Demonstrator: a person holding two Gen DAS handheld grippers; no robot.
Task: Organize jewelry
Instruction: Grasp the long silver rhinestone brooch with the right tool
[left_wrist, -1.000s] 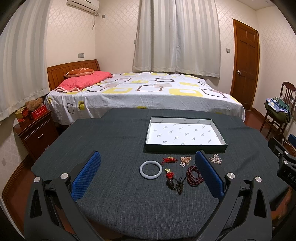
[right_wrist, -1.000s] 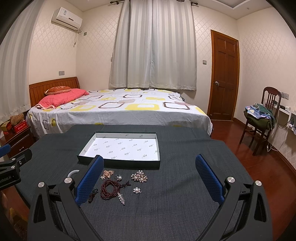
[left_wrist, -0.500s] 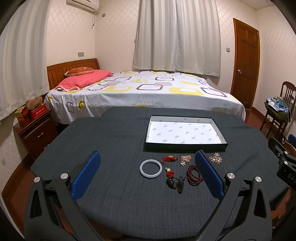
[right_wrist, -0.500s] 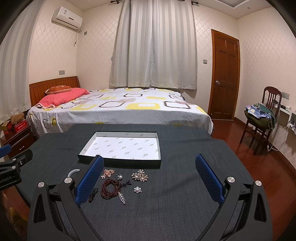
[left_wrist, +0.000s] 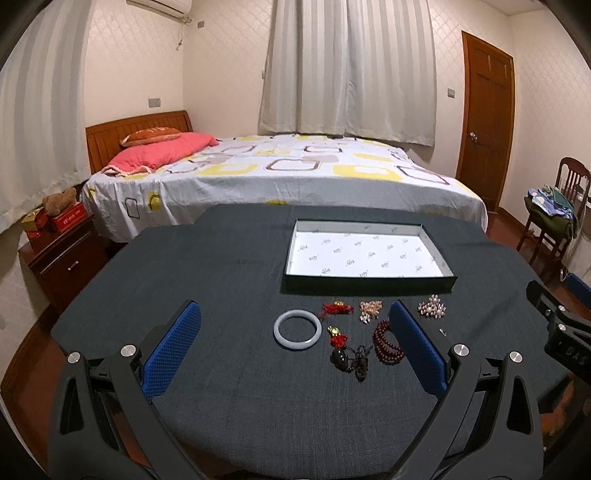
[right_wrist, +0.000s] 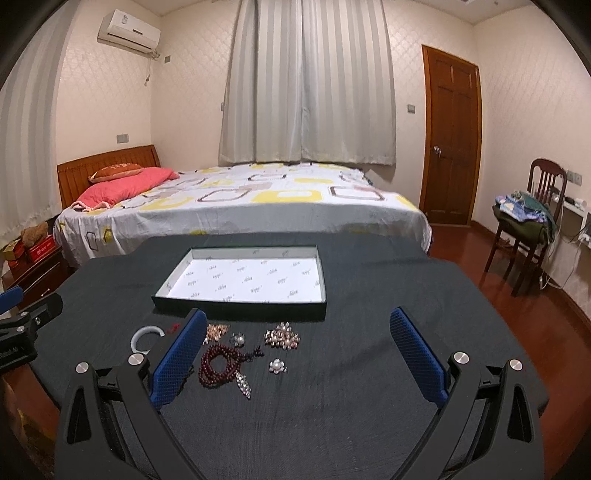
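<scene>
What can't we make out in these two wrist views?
- White bangle: right wrist view, partly behind the right gripper's left finger.
- Dark red bead bracelet: left wrist view, right side behind the left gripper's finger.
- Dark pendant: too small to identify.

The table (left_wrist: 229, 266) is bare along its left side and near edge, so a gripper could pass there freely. Toward the far edge, right of centre, a shallow tray (left_wrist: 369, 283) stands as a low wall. Just in front of it a bangle (left_wrist: 297, 329), beads (right_wrist: 218, 363) and brooches (right_wrist: 282, 335) crowd the cloth.
</scene>
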